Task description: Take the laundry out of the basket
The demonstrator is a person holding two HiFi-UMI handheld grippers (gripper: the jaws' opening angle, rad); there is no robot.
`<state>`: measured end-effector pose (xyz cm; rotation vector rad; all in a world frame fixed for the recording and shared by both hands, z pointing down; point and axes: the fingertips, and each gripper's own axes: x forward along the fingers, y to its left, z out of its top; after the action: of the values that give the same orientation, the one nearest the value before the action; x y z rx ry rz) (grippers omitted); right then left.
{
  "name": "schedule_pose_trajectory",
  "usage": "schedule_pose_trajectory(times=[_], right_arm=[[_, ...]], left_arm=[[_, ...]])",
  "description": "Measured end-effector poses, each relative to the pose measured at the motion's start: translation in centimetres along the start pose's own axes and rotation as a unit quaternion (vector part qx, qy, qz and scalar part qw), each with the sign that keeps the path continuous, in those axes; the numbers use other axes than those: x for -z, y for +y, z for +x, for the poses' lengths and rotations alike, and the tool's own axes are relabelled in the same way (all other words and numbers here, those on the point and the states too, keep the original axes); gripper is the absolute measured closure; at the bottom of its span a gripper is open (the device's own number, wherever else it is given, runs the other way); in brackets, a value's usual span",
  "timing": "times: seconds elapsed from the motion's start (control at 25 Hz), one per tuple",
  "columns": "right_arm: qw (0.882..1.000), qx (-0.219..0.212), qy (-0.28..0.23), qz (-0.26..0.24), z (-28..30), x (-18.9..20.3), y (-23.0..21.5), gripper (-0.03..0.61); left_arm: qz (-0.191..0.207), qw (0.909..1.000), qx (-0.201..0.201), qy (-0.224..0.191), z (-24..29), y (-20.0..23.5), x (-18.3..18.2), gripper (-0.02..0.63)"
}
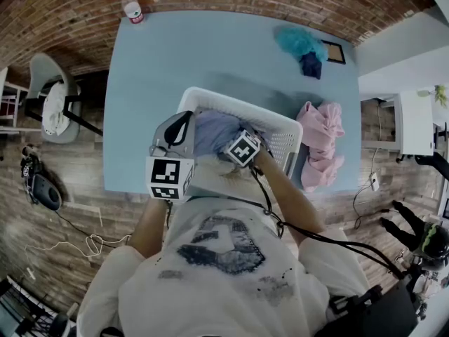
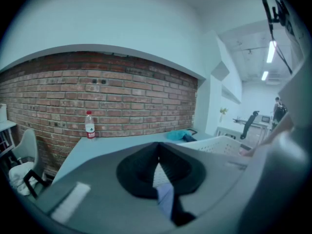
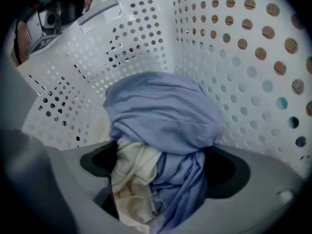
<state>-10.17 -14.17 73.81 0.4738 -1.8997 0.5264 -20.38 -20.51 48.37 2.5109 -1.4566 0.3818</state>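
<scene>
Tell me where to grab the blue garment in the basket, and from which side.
Grip the blue garment by its gathered upper bunch, coming down through the open top of the basket; its walls block the sides. The right gripper pinches it there, with a cream cloth.

Cool, even indoor light fills three fisheye pictures with bent, blackened edges, ceiling strip lights (image 2: 269, 52) glare in the left gripper view, the left gripper (image 2: 157, 149) blurs up close, and the laundry (image 3: 163, 108) darkens low down.
</scene>
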Motion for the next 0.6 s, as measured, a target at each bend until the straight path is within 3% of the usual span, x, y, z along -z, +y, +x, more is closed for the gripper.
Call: schedule_pose_trajectory(times=[0.32,0.4,0.6], right_arm=[[0.999,-0.005,0.014,-0.052,0.3,0.5,0.6,0.035],[0.998,-0.014,0.017,-0.065,0.1,0.7,0.9,0.074],[0.996,-0.036,0.022,-0.073,-0.3,0.5,1.9,0.240]], left_arm=[[0.002,1.0000,-0.002,0.001,-0.4,0.3,0.2,0.623],[0.002,1.0000,-0.004,0.001,-0.6,0.3,0.3,0.623],[0.004,1.0000,-0.007,-0.002,-1.1,0.5,0.1,0.623]])
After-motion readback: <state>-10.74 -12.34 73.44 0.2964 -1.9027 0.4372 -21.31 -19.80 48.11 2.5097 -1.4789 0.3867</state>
